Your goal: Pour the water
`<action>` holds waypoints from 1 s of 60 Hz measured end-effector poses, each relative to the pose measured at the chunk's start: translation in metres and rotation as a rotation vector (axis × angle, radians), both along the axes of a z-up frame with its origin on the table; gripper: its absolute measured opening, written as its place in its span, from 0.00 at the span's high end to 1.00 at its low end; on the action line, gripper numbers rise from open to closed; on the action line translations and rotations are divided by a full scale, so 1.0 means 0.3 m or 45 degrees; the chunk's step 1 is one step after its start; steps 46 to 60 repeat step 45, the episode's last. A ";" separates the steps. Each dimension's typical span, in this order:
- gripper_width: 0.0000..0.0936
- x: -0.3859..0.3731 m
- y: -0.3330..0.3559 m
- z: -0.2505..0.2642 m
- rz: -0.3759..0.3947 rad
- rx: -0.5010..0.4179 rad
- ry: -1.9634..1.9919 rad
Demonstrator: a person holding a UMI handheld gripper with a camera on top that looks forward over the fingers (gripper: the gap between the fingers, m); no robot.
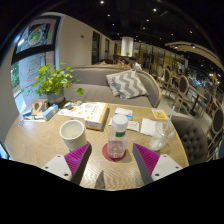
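We find bottle (pixel 118 137) upright, dead ahead between open fingers of gripper (pixel 112 160); cup (pixel 72 133) left of it

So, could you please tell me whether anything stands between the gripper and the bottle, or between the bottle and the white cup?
Nothing visible does. The gripper is open, and the bottle stands on a red coaster just ahead of its fingers with bare table before it. The white cup stands beside the bottle, apart, with a clear gap between.

Smooth pale wooden table (pixel 40 150), clear plastic bottle (pixel 118 137), matt white cup (pixel 72 134), striped cloth cushion (pixel 127 83)
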State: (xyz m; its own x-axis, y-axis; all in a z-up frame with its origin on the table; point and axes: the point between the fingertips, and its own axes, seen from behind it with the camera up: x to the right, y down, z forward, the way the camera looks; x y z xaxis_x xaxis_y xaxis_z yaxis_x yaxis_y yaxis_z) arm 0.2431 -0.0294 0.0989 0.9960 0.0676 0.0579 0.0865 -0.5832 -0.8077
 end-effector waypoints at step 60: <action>0.09 -0.129 -0.643 0.391 -0.080 -0.011 -0.038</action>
